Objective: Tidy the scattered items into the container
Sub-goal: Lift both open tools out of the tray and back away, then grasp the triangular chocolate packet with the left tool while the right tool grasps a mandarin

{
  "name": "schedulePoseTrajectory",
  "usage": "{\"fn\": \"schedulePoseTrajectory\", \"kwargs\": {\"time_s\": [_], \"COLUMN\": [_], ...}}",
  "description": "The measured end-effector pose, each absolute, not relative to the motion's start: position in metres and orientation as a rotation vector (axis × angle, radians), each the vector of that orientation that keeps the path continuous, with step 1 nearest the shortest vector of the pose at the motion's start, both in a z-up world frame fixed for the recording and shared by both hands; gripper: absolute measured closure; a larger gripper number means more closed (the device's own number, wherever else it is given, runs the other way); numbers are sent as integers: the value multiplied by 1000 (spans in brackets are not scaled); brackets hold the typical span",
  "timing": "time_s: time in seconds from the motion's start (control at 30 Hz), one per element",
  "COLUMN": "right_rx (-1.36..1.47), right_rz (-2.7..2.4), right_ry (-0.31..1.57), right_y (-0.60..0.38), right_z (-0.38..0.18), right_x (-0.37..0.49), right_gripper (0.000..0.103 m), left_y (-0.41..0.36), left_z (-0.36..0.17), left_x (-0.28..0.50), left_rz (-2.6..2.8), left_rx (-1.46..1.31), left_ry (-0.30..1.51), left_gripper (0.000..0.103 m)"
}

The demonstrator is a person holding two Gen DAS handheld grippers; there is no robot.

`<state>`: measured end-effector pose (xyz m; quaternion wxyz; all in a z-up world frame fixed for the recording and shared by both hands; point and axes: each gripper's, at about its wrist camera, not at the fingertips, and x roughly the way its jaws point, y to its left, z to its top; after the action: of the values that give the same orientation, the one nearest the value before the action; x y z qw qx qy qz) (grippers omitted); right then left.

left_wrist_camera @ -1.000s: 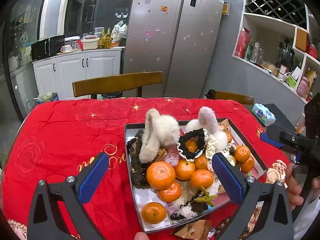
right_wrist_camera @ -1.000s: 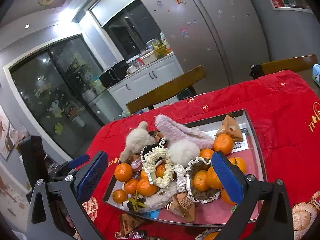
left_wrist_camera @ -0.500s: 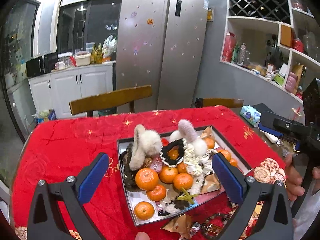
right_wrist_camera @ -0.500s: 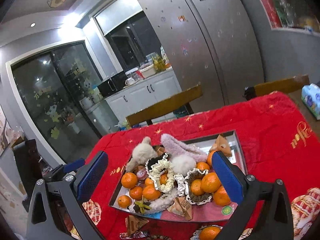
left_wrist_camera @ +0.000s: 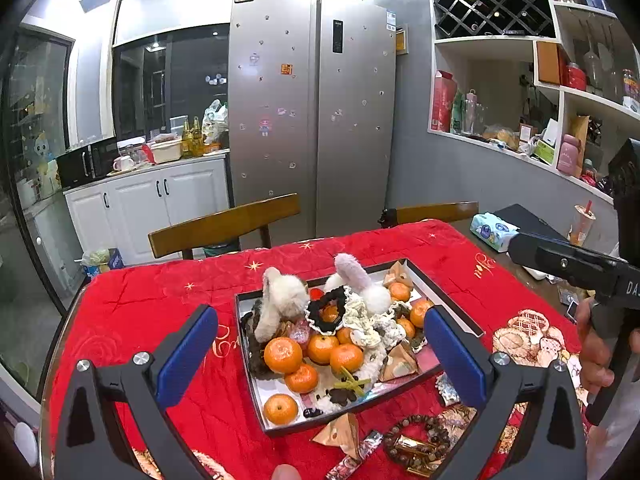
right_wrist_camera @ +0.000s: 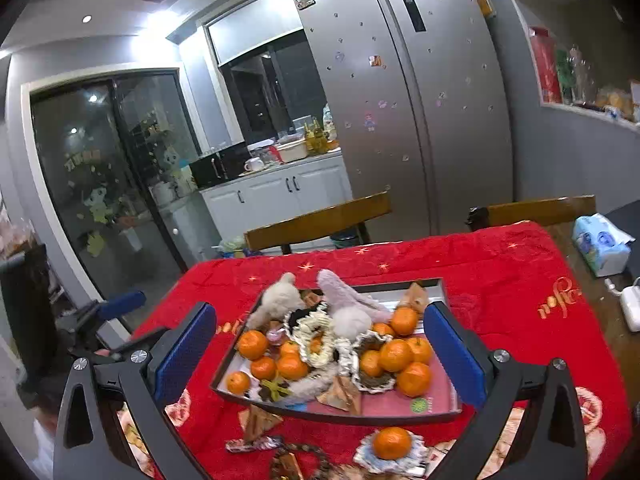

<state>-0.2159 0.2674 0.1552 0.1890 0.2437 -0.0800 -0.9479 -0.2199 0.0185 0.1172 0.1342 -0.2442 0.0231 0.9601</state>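
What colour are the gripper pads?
Blue pads, clearest in the left wrist view.

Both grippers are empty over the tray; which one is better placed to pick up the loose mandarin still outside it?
Probably right. The loose mandarin lies below the open right gripper, just outside the tray; the open left gripper doesn't see it.

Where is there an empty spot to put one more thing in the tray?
The tray is bare along its far edge behind the pink fluffy toy, and on its pink floor near the green sticker. The middle, with the oranges, is packed.
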Motion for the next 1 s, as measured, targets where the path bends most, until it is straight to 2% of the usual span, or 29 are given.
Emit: {"fn": "schedulePoseTrajectory", "kwargs": {"time_s": [0.17, 0.27, 0.5, 0.87, 1.0], "right_rx": [656, 640, 699, 818, 859], "right_rz": [-2712, -2727, -2703, -2654, -2633], "right_ry": [-141, -107, -175, -269, -245], "right_y": [270, 269, 275, 289, 291], "right_z": [146, 136, 110, 64, 52], "right_x": [-200, -195, -197, -197, -201], "right_gripper": [0, 0, 0, 0, 0], "left_y": [15, 10, 10, 24, 29], "left_z": [108, 105, 89, 27, 5], "left_x": [-212, -212, -214, -220, -233], "left_rz": [2782, 2716, 2756, 2693, 2664], "left_rx": [-749, -786, -841, -934, -995], "left_ry": [55, -27, -4, 71, 71], "left_gripper": [0, 0, 0, 0, 0]}}
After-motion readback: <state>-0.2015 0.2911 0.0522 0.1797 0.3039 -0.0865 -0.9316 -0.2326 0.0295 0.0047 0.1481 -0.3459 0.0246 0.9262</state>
